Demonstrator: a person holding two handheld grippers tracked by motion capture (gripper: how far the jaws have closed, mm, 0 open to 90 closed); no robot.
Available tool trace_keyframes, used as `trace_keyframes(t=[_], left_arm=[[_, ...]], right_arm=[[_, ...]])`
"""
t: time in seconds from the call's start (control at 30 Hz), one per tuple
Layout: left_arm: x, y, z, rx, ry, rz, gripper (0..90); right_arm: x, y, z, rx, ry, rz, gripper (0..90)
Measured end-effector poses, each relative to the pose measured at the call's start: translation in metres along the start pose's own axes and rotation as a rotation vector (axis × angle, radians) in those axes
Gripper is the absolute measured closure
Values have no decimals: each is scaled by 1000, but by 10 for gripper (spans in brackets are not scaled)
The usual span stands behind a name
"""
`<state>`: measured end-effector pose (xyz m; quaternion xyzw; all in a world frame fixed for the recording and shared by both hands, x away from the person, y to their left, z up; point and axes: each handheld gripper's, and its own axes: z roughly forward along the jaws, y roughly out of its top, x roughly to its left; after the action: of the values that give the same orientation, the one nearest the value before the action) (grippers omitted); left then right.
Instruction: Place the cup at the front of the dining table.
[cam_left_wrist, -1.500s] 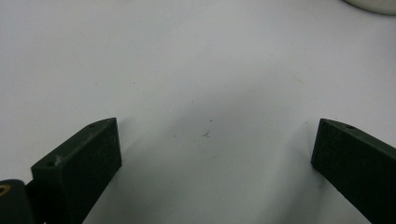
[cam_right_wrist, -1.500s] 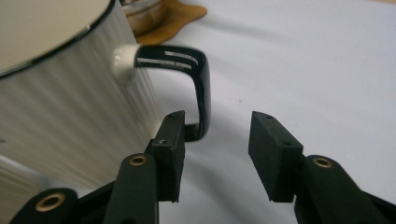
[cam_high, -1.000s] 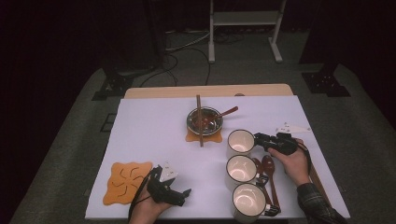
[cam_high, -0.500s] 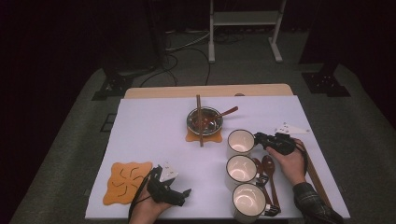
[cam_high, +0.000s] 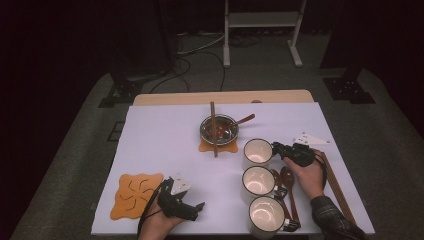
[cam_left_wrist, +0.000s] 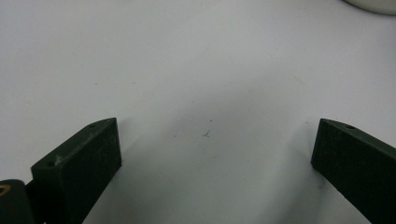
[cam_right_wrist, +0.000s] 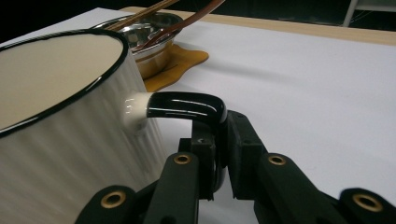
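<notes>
So my right gripper (cam_right_wrist: 219, 154) has just been closing and its jaws are now pinched on the black handle (cam_right_wrist: 187, 106) of the far mug (cam_high: 258, 152), the white one with the dark rim that's farthest from me in a row of three near the right edge of the table (cam_high: 165, 130). In the right gripper view the handle's upright part sits right between the two black jaws, pads pressing on it, mug upright on the white tabletop. The middle mug (cam_high: 258, 181) and the near mug (cam_high: 266, 216) line up toward the near edge, with a couple of brown spoons (cam_high: 289, 186) lying just beside them on the right. Past the far mug, around the middle of the table, there's a steel bowl (cam_high: 219, 129) on an orange mat (cam_high: 216, 147), chopsticks (cam_high: 213, 128) laid across it. My left gripper (cam_high: 196, 210) rests by the near edge, jaws spread wide with nothing but bare table between them, next to the orange coaster (cam_high: 135, 195) at the near left corner.
</notes>
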<state>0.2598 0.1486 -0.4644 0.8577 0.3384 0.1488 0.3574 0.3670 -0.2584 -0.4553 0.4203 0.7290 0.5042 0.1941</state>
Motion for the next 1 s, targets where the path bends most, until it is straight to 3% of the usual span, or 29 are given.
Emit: trace_keyframes(t=[0.57,1.0], left_arm=[[0,0,0,0,0,0,4],[0,0,0,0,0,0,4]], right_arm=[[6,1,4,-14,-70,-32,838],[2,3,7,-17,-52,20,829]])
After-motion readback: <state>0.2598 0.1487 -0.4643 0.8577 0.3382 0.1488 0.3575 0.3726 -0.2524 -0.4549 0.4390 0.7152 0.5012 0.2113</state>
